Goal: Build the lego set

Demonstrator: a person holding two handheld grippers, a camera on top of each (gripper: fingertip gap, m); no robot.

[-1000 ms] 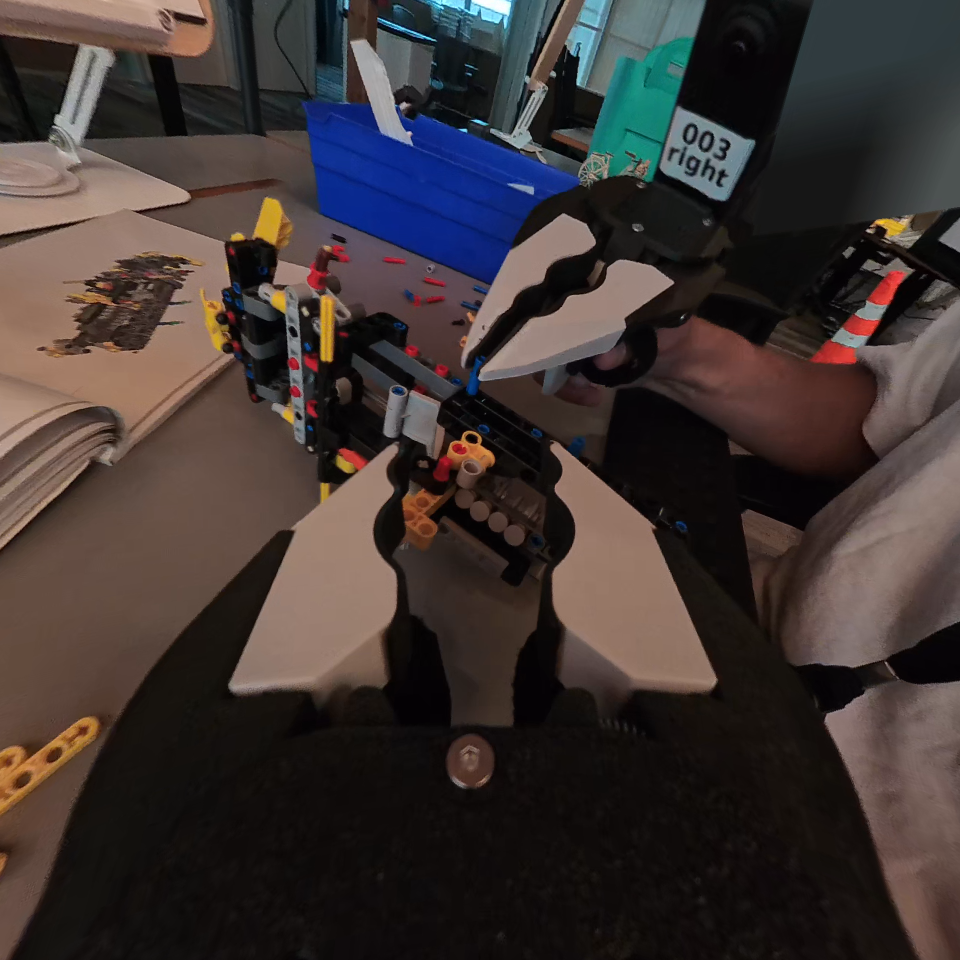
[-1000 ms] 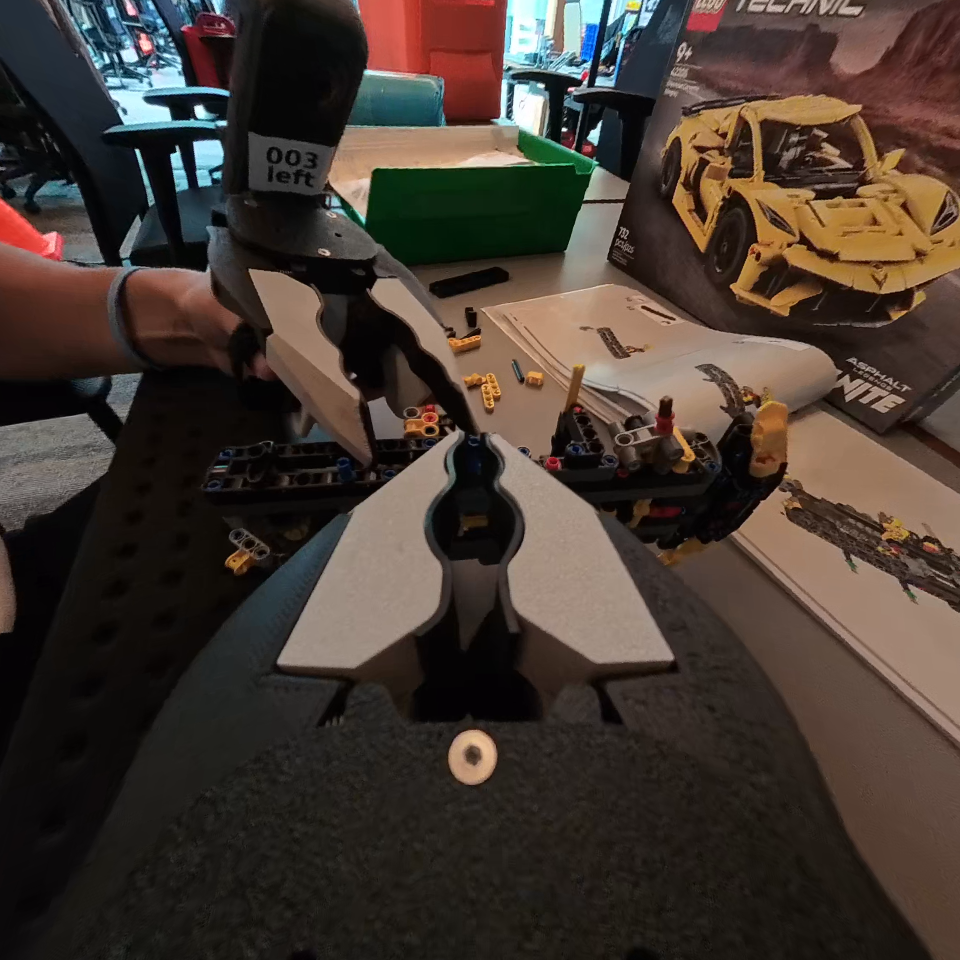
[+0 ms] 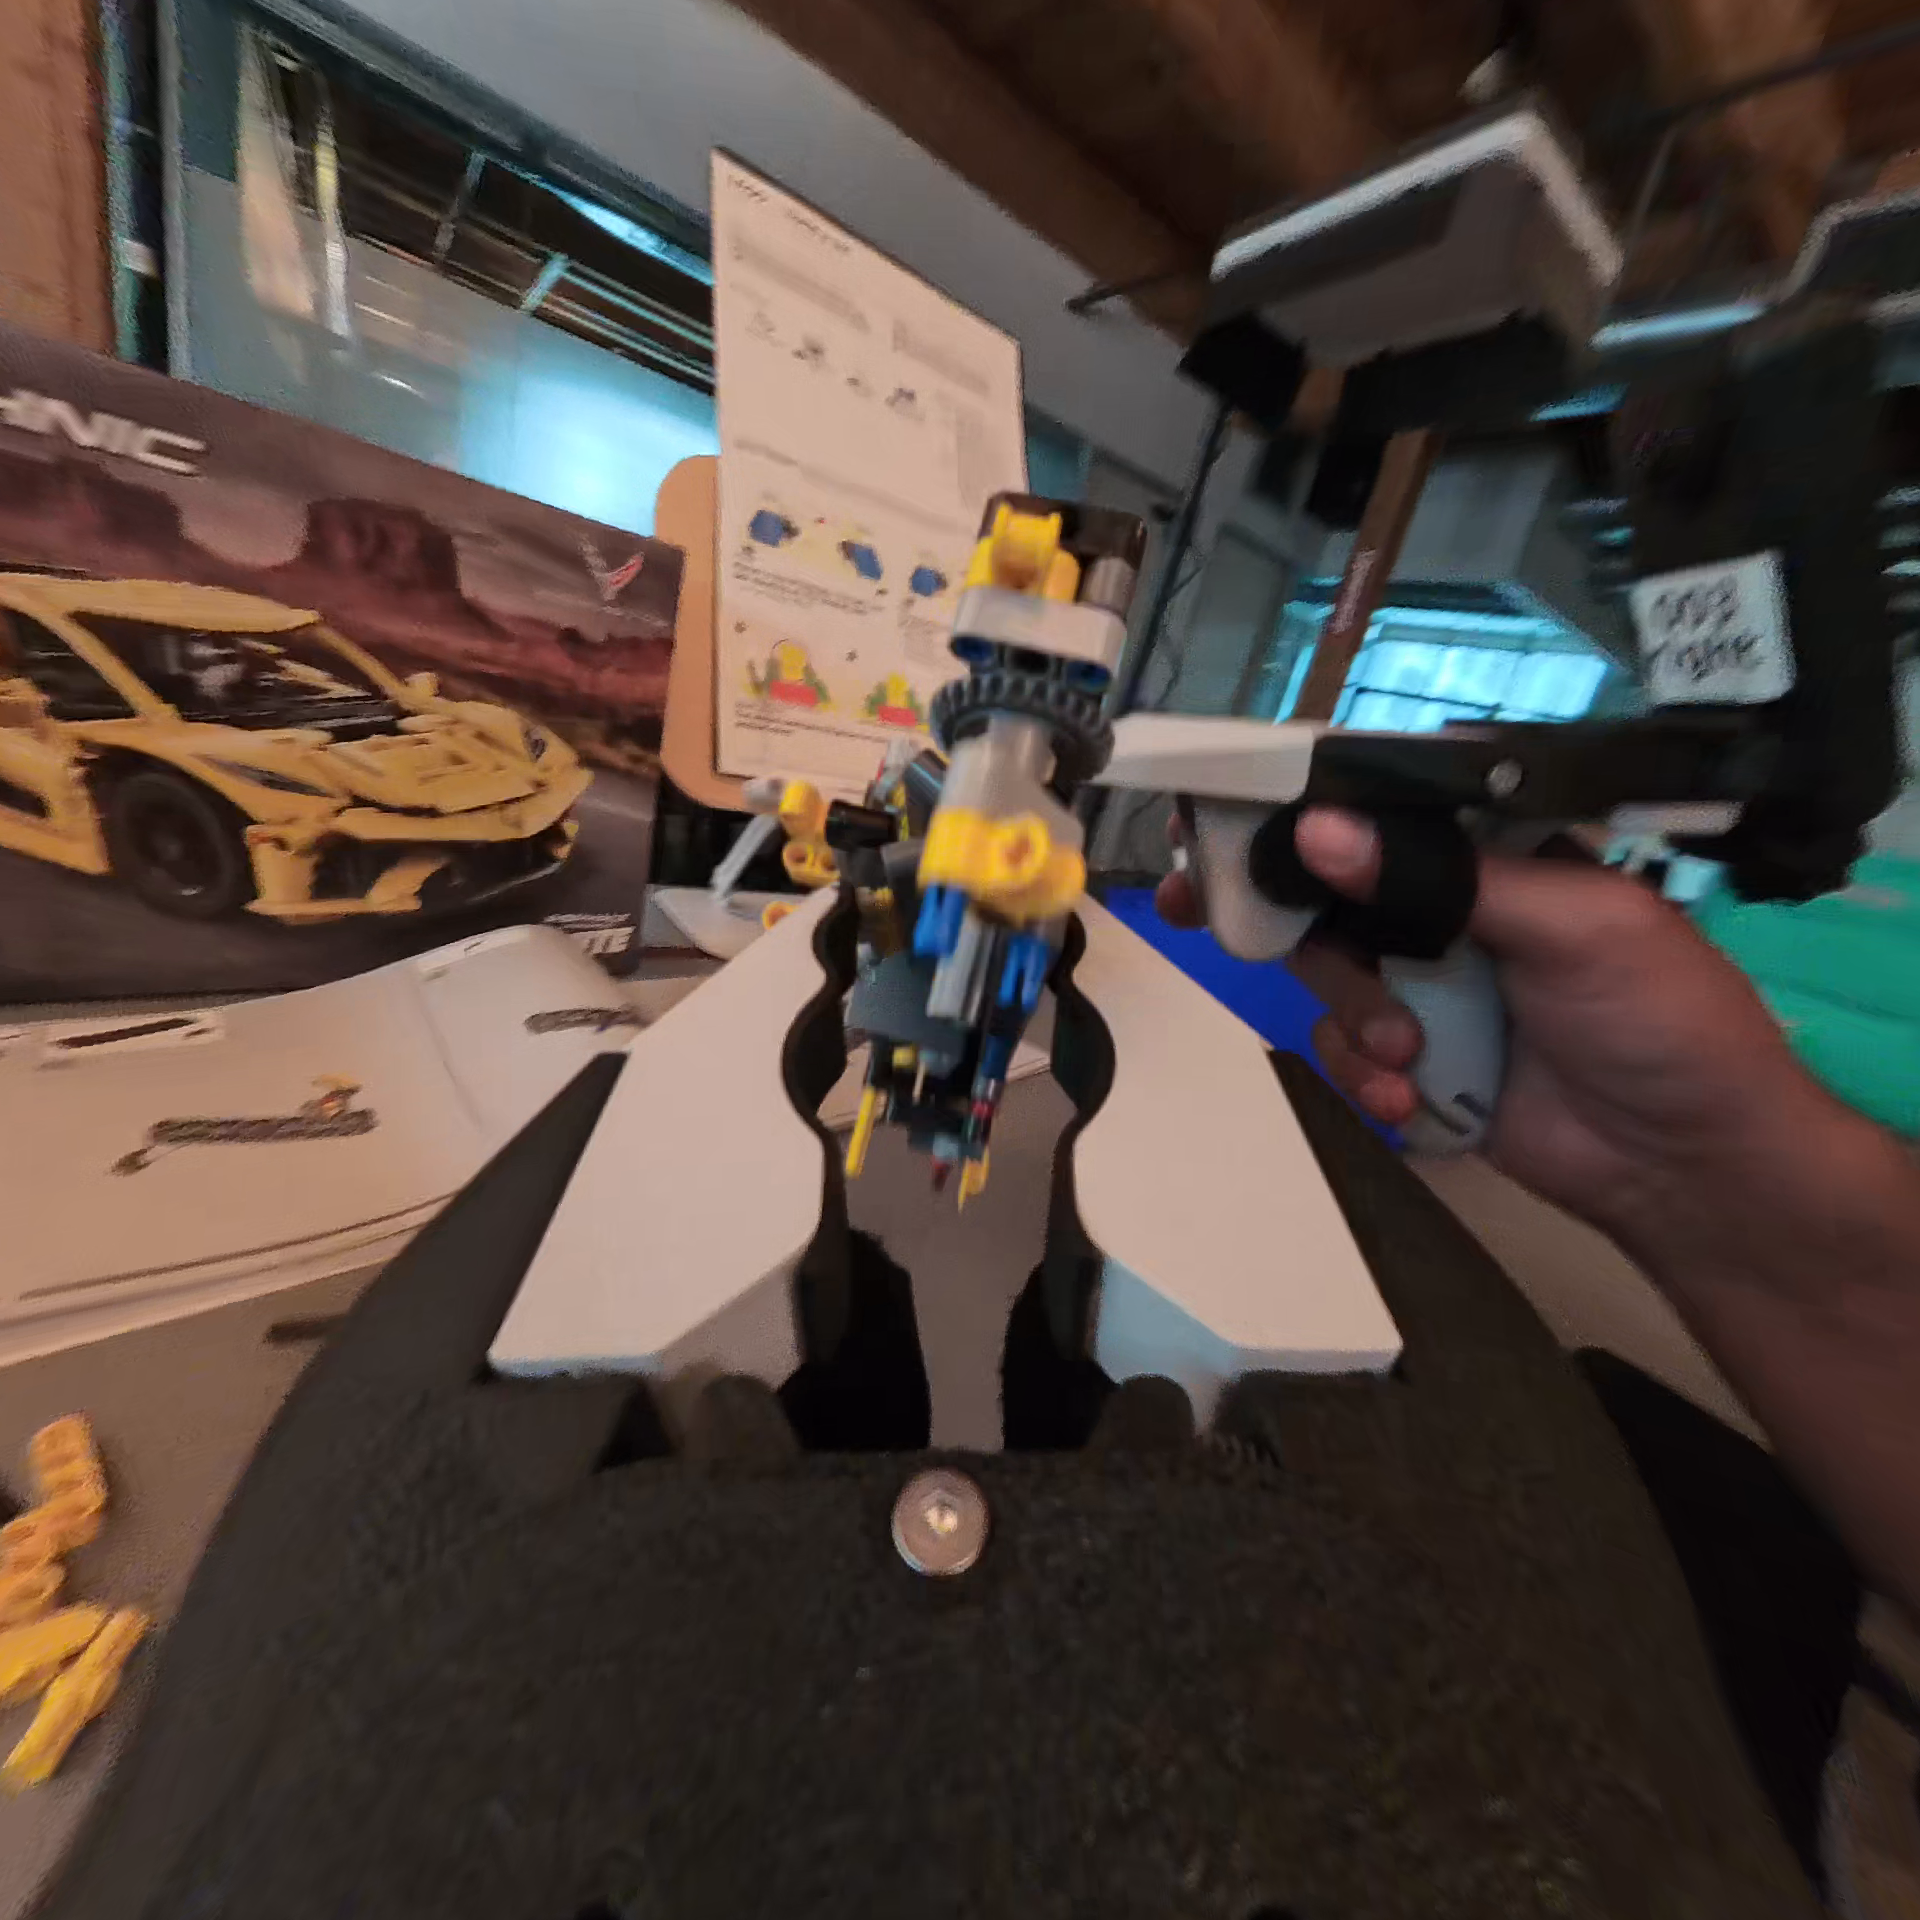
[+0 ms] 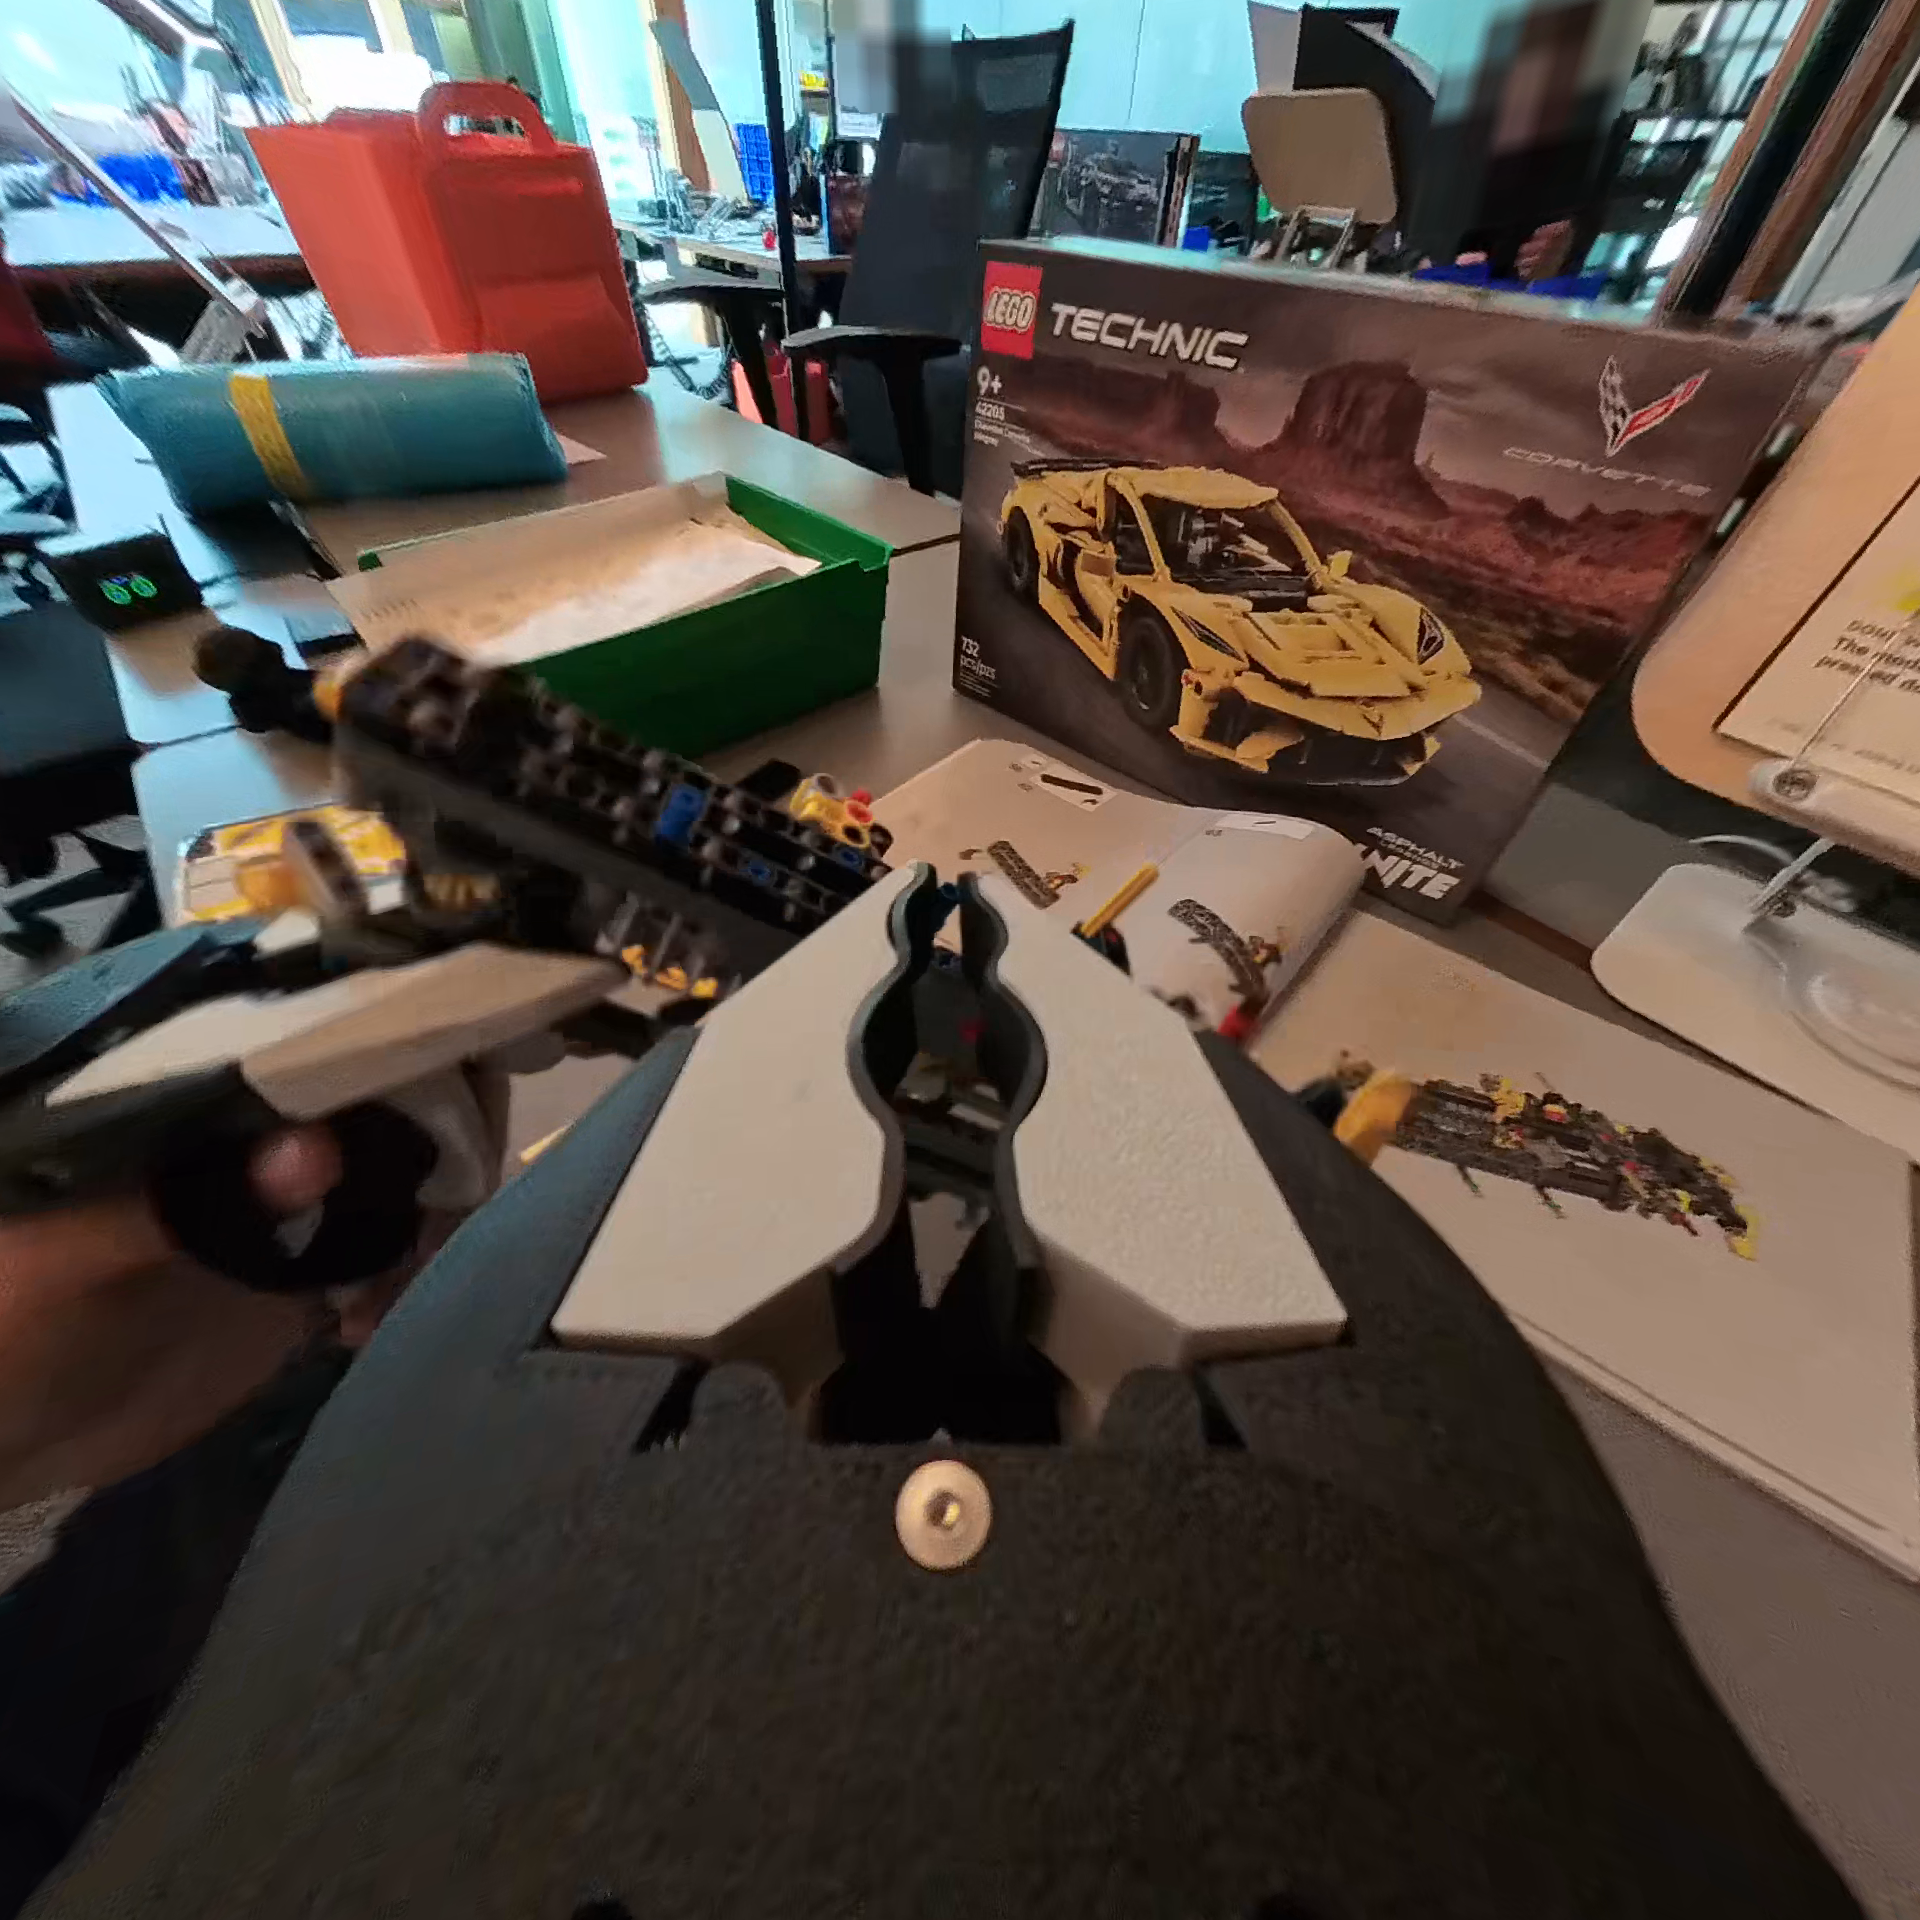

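Where it lay flat before, the chassis (image 3: pixel 977 914) now stands raised, both grippers' fingers (image 3: pixel 707 1122) clamping it.

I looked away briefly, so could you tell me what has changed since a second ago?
The left gripper has lifted the Lego assembly off the table and swung it toward the set box, still clamped. The right gripper stays at it, nearly shut. Manual unmoved.

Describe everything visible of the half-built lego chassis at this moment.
The lego chassis is a long black studless frame with blue pins, grey beams, yellow connectors and a dark gear, plastic-looking and motion-blurred. It is lifted off the table and tilted, clamped between the left gripper fingers. The right gripper tips, nearly shut, meet it at its near end.
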